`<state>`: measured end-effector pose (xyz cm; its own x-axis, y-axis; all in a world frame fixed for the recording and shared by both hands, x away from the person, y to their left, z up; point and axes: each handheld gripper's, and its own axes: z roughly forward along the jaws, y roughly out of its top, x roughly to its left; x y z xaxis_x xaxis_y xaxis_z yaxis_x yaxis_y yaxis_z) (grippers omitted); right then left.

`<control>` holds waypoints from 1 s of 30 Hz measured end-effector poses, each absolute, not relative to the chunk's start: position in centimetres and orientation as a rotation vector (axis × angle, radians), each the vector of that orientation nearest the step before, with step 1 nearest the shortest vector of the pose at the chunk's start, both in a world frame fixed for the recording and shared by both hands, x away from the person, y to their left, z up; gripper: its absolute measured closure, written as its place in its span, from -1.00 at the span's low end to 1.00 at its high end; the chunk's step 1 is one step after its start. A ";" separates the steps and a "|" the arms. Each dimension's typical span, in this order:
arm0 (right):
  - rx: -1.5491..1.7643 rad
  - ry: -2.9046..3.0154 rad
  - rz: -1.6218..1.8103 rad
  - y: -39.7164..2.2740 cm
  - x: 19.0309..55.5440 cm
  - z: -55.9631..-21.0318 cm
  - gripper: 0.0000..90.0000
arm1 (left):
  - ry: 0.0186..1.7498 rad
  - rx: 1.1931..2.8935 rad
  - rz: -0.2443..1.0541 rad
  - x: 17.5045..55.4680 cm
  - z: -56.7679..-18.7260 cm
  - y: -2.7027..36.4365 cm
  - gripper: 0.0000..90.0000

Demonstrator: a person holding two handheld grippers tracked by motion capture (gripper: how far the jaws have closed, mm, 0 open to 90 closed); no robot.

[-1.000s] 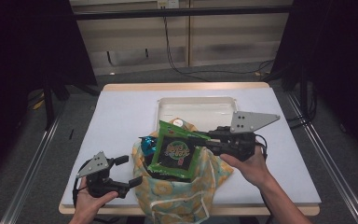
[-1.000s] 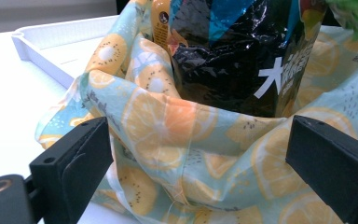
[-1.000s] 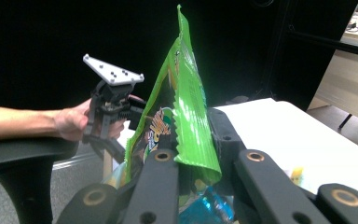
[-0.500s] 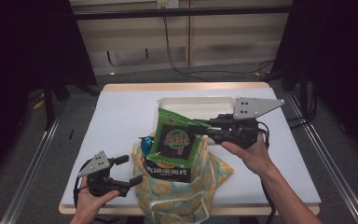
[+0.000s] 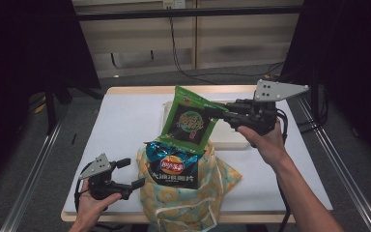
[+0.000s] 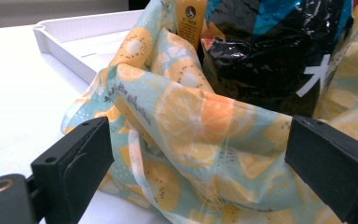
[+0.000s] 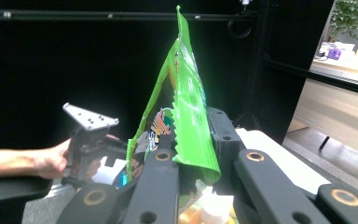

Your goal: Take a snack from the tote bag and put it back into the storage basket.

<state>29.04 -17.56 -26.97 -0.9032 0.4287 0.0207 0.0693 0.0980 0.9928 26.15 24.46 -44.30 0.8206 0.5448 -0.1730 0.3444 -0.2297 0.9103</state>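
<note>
Step in hand: unpacking the fruit-print bag (image 5: pixel 186 193); the green snack packet (image 5: pixel 188 121) is lifted clear of its mouth, held in the air over the white tray (image 5: pixel 232 140).
Right gripper (image 5: pixel 211 113): jaws clamped on the green packet's edge; the packet hangs from them, tilted.
Left gripper (image 5: pixel 131 174): jaws apart, just beside the bag's left side, cloth between them but not pinched.
Still in bag: blue-and-black chip packet (image 5: pixel 173 164), upright, top sticking out.
Surface (image 5: pixel 121 121): white, bag at its near edge.
Next move, judged: carry the green packet over the tray, lower it flat, then part the jaws; left gripper could steady the bag.
</note>
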 end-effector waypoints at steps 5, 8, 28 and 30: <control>0.543 2.084 1.871 -18.4 30.7 -26.5 0.84 | 0.690 1.840 0.226 26.4 -44.3 24.8 -0.85; 0.549 2.074 1.861 -18.7 31.6 -25.8 0.84 | 0.694 1.826 0.216 26.5 -44.4 24.9 -0.85; 0.717 2.078 1.762 -19.8 39.3 -29.0 0.84 | 0.713 1.831 0.219 26.3 -44.7 25.6 -0.84; 0.726 2.073 1.759 -19.8 39.8 -29.4 0.84 | 0.713 1.827 0.216 26.3 -44.6 25.8 -0.85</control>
<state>39.85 -19.75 -29.38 -0.8173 0.5711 0.0767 0.1688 0.1101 0.9795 26.30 25.80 -44.65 0.8013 0.5668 -0.1914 0.3648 -0.2094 0.9072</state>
